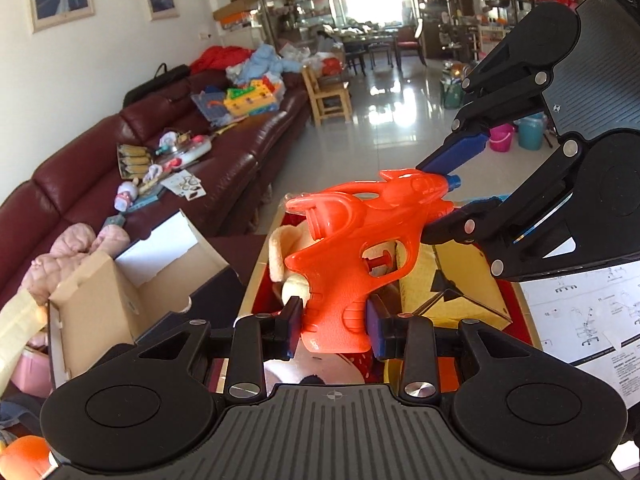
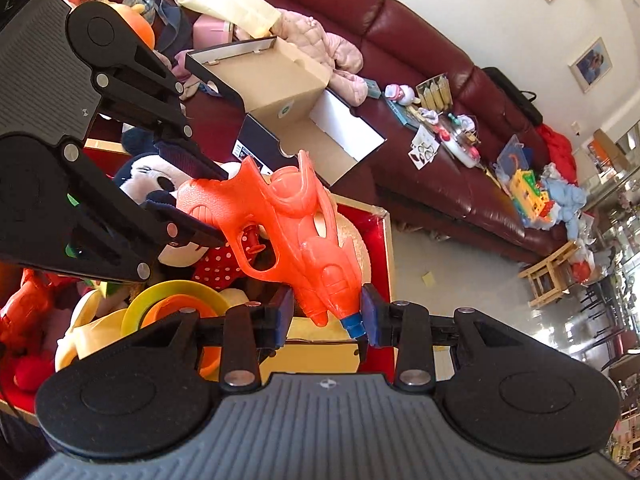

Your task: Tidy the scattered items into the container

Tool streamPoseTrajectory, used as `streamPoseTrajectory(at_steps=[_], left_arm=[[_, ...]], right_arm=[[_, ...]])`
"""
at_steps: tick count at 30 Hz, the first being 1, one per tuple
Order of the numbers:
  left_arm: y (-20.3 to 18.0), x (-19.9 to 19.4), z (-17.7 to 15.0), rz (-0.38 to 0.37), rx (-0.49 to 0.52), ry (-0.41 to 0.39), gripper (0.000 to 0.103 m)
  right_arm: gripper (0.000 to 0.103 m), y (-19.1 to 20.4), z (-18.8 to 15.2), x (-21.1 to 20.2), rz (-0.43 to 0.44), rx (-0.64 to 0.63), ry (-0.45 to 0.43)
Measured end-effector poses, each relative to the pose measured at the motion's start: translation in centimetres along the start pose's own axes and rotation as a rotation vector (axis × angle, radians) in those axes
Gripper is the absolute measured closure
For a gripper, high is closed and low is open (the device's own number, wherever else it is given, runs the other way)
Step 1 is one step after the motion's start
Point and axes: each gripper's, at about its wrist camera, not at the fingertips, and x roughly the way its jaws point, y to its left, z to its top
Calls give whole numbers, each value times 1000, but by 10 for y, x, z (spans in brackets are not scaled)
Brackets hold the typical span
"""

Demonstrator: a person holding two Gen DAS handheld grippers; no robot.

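Note:
An orange plastic water pistol (image 1: 352, 248) is held above the red toy box (image 2: 380, 240). My left gripper (image 1: 334, 330) is shut on its handle. My right gripper (image 2: 326, 316) is around the pistol's blue-tipped muzzle, and its pads touch both sides; it also shows in the left wrist view (image 1: 444, 200). The left gripper shows in the right wrist view (image 2: 200, 200) on the handle. The box holds a Minnie Mouse plush (image 2: 160, 184), a yellow and orange ring toy (image 2: 176, 304), a yellow box (image 1: 452, 292) and other soft toys.
An open cardboard shoebox (image 2: 288, 96) stands beside the red box. A dark red leather sofa (image 2: 420, 40) behind carries a pink jacket (image 2: 328, 52), toys and papers. An instruction sheet (image 1: 592, 312) lies to the right. Tiled floor (image 1: 380, 120) lies beyond, with a small wooden chair (image 1: 328, 96).

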Motion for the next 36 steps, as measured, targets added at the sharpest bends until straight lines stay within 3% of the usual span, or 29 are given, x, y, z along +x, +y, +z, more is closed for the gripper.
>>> streamPoseTrajectory(at_steps=[1, 2, 3, 5, 11, 19, 27, 33, 36], left_arm=[[2, 6, -2, 2, -1, 20, 67], [2, 10, -3, 14, -7, 37, 50], [6, 17, -6, 26, -15, 49, 44], [10, 20, -9, 21, -34, 51, 18], [13, 15, -11, -6, -60, 69, 2], [8, 25, -16, 16, -24, 103, 1], [8, 19, -18, 19, -21, 93, 0], [5, 16, -15, -7, -7, 195, 0], [-4, 11, -16, 0, 40, 187, 1]], right_arm=[[56, -1, 2, 5, 14, 13, 0], [39, -2, 1, 7, 8, 22, -7], [25, -2, 1, 7, -2, 22, -21], [23, 1, 1, 6, 0, -1, -39], [20, 0, -6, 9, 14, -27, 3], [16, 5, -12, 12, 48, -20, 32], [11, 20, -21, 13, 143, -52, 73], [8, 31, -30, 9, 258, -71, 112], [7, 40, -36, 8, 285, -95, 130]])
